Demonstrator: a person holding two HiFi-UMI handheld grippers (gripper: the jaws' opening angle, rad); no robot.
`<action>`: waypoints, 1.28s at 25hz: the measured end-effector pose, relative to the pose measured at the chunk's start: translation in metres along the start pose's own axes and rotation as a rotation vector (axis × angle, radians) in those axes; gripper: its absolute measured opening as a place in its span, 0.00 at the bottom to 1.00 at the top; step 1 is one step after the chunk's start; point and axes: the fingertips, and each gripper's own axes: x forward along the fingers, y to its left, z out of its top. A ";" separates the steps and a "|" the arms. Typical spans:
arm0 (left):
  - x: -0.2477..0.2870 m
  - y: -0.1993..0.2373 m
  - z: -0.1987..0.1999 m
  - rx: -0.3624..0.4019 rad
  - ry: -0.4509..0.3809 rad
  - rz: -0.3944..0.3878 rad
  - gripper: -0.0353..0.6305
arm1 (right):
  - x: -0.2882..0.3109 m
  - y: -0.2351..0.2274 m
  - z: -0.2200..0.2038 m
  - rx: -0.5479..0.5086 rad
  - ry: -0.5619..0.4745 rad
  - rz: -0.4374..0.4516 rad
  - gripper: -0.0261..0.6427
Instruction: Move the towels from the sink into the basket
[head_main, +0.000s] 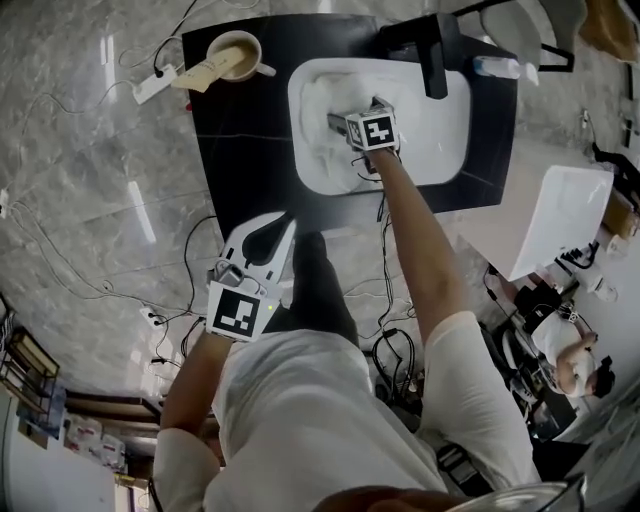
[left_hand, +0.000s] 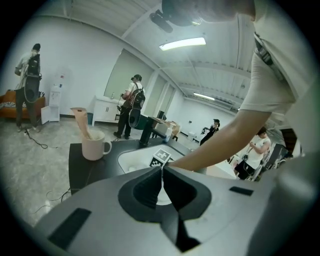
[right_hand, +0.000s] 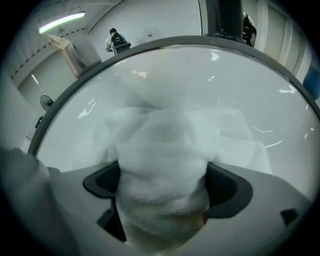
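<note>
White towels lie bunched in the white sink, which is set into a black counter. My right gripper reaches down into the sink. In the right gripper view its jaws stand wide apart with a thick fold of towel filling the gap between them. My left gripper hangs in front of the counter, below the sink's near edge. Its jaws are shut with nothing between them. No basket is clearly in view.
A black faucet rises at the sink's far rim. A pale mug holding a tan object stands at the counter's far left corner. A white rectangular tub sits to the right. Cables and a power strip lie on the floor.
</note>
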 end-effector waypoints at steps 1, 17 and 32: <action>0.000 0.002 -0.003 -0.006 0.005 0.001 0.07 | 0.001 -0.002 0.000 0.000 0.002 -0.012 0.78; -0.026 -0.020 0.034 0.043 -0.002 0.028 0.07 | -0.116 0.007 0.014 -0.003 -0.128 0.049 0.19; -0.069 -0.134 0.113 0.139 -0.136 -0.007 0.07 | -0.402 0.016 -0.012 0.032 -0.527 0.000 0.20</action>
